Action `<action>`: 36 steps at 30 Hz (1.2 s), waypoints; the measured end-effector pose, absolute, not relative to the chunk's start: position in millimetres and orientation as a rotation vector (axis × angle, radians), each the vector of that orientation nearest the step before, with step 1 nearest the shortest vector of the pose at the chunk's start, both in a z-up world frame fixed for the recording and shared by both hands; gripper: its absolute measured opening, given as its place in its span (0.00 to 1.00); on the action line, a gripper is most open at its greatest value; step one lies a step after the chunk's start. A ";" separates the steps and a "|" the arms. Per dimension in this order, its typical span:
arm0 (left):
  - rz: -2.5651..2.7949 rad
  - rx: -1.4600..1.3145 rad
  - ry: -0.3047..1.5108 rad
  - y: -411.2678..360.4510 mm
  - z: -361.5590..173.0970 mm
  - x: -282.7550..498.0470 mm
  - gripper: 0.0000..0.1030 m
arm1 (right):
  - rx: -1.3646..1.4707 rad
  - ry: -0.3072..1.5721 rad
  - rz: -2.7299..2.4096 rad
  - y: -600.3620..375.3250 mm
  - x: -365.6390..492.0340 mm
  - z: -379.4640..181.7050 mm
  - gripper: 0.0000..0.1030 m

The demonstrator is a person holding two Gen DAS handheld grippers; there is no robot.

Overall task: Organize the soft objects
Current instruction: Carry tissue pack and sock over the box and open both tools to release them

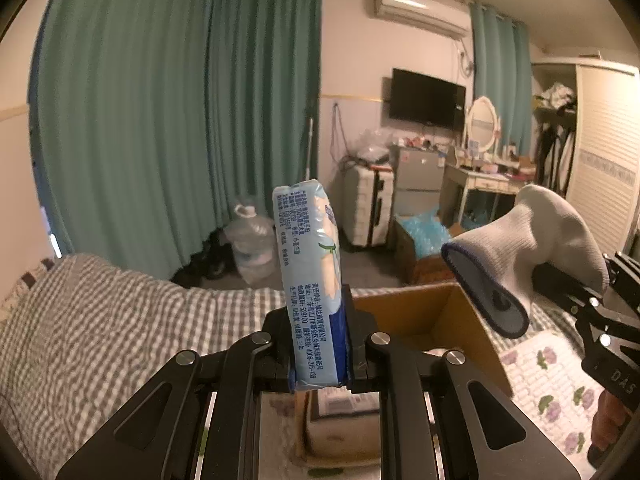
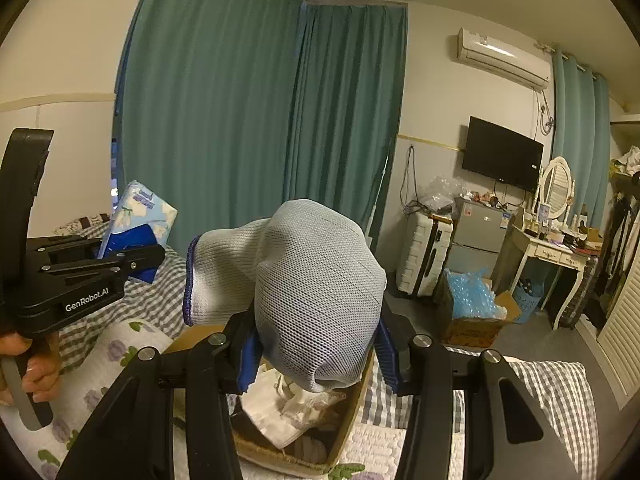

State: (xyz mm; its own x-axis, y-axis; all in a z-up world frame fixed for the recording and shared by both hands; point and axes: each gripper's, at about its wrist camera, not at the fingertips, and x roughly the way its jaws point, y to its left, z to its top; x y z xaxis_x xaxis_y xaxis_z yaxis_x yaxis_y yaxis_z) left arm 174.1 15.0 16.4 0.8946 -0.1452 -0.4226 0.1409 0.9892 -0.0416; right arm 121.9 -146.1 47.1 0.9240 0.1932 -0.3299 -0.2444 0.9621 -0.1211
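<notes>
My left gripper [image 1: 320,344] is shut on a blue tissue pack [image 1: 312,272], held upright above the bed; it also shows in the right wrist view [image 2: 138,220]. My right gripper [image 2: 316,340] is shut on a grey knit glove with a blue cuff [image 2: 316,280], which also shows at the right of the left wrist view [image 1: 532,252]. Both are held above an open cardboard box [image 1: 420,312] on the bed. In the right wrist view the box [image 2: 352,420] holds white cloth items [image 2: 280,404].
The grey checked bedcover [image 1: 100,320] lies left of the box, a floral sheet [image 1: 552,384] to its right. Beyond the bed are green curtains, a water jug [image 1: 252,240], a suitcase, a small fridge, a box of blue plastic [image 2: 472,300] and a dressing table.
</notes>
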 end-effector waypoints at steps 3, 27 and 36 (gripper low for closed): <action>-0.160 0.002 0.461 8.6 6.9 189.7 0.15 | -0.182 0.359 0.221 -139.9 138.9 37.5 0.46; -0.193 0.054 0.900 -44.6 -95.3 259.0 0.18 | -0.288 0.798 0.201 -131.7 226.0 -78.6 0.53; -0.156 0.020 0.836 -36.6 -75.4 255.5 0.45 | -0.264 0.723 0.211 -143.8 208.5 -56.9 0.67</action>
State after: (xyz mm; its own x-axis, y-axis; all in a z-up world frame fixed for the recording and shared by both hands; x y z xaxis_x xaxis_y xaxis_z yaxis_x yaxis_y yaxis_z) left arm 255.5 -36.6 -75.4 0.6596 -0.1299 -0.7403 0.1457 0.9884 -0.0437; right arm 208.5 -143.8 -56.9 0.7309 0.0985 -0.6753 -0.2798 0.9458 -0.1649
